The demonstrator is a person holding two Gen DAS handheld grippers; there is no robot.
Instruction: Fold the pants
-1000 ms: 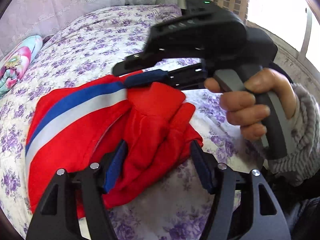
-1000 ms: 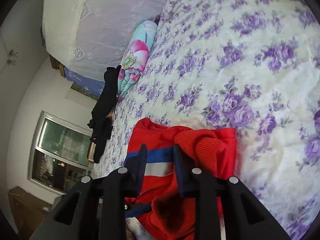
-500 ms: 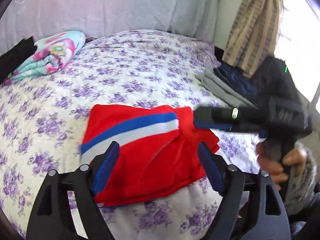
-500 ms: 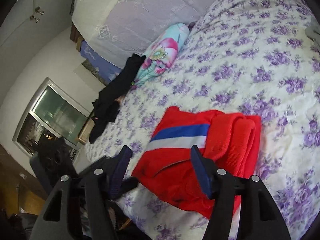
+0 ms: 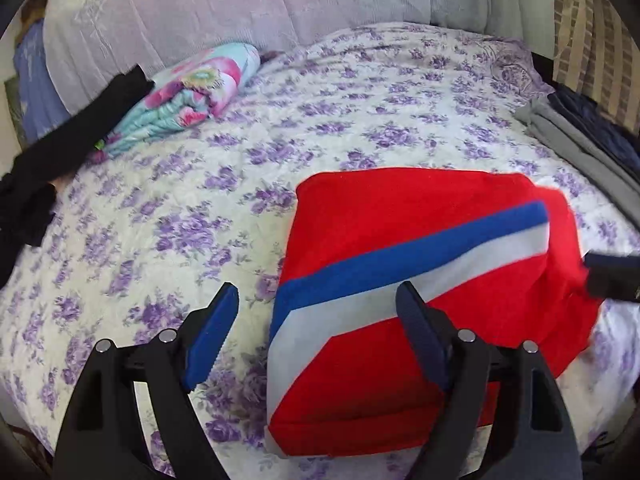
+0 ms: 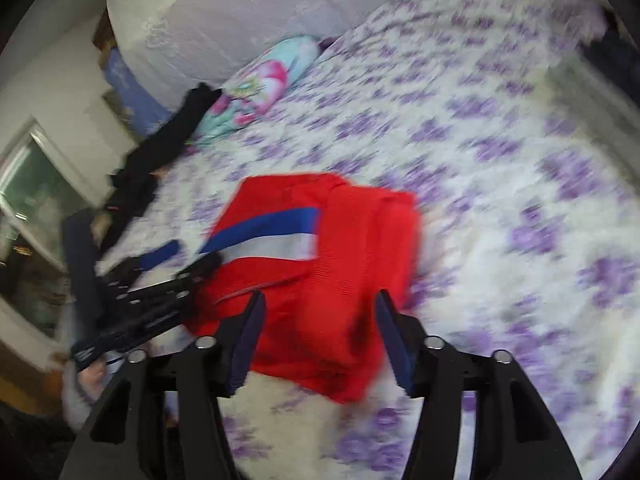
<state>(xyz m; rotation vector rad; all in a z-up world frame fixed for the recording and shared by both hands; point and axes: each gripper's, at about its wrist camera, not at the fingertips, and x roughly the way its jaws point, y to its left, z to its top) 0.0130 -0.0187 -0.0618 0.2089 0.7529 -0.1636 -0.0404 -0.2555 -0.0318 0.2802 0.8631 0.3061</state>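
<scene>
Evidently the folding is finished or nearly so: the red fleece pants with a blue and white stripe [image 5: 420, 280] lie as a compact, squared bundle on the purple-flowered bedspread [image 5: 360, 92], near its front edge. The left gripper [image 5: 316, 328] hangs above the bundle's left edge, jaws spread, nothing between them. The right gripper [image 6: 318, 336], blurred, likewise stands apart over the bundle's near right corner, holding nothing. Both, in my judgement, were opened to let the fold settle undisturbed.
</scene>
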